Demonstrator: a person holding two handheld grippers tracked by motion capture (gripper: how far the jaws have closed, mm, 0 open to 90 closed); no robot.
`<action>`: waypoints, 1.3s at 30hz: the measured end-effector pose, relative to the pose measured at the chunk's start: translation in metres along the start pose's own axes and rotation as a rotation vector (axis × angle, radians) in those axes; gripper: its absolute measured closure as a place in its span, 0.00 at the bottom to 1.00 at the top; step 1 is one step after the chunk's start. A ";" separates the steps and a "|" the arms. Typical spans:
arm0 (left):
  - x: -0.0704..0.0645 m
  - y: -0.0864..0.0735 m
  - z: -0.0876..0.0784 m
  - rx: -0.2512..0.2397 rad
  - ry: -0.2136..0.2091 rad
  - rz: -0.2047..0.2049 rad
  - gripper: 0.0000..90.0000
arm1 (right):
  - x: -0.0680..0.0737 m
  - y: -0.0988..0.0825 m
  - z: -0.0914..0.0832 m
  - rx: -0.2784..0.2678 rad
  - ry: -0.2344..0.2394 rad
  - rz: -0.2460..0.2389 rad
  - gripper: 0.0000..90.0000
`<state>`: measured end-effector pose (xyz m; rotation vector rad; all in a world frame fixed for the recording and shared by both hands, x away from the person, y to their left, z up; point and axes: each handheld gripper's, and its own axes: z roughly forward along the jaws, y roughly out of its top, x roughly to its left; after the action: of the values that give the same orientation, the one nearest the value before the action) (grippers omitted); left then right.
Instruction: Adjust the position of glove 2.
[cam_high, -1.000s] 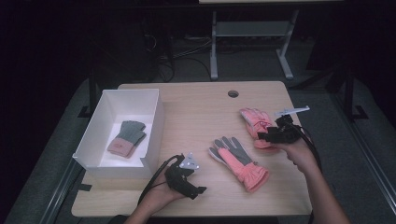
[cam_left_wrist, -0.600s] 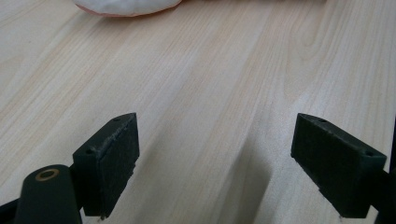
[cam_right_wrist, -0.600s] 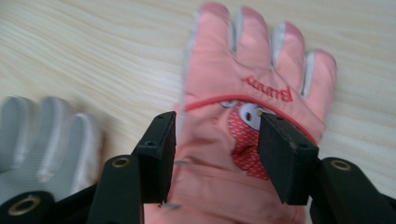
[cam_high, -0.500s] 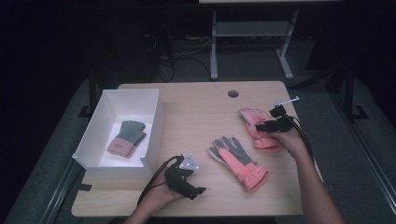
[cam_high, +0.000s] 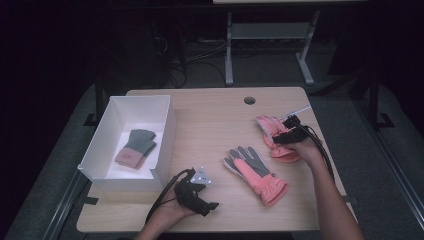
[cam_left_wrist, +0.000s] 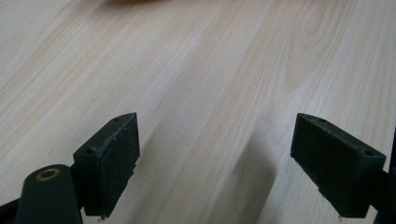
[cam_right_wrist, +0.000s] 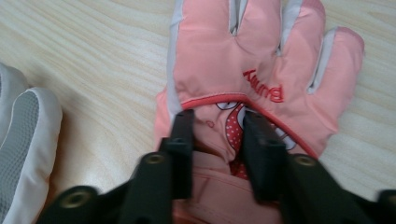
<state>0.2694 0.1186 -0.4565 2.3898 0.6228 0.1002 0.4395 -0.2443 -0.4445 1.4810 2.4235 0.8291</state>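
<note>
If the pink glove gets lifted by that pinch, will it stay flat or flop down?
Probably flop: the pink glove looks soft and padded, and the right gripper, whose jaws have just been closing, bunches a fold of its fabric. It likely weighs little. Its fingers would probably dangle.

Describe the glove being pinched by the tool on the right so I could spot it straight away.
On the wooden table, look right of the white box. The pink glove lies nearest the right edge, its back pinched by the right gripper. Unlike the neighbouring glove, which lies grey palm up, it shows red lettering.
</note>
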 end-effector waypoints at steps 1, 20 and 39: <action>0.001 0.000 -0.001 0.005 0.002 0.007 0.17 | -0.001 0.000 -0.001 -0.001 0.003 0.000 0.81; 0.004 -0.003 -0.004 -0.023 0.008 -0.025 0.17 | -0.009 -0.005 -0.037 -0.067 0.127 -0.001 0.97; 0.008 -0.004 -0.008 -0.041 0.031 -0.035 0.17 | 0.024 -0.021 -0.094 -0.085 0.238 -0.104 0.97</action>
<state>0.2735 0.1295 -0.4531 2.3411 0.6703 0.1336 0.3713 -0.2648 -0.3753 1.2787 2.5689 1.1265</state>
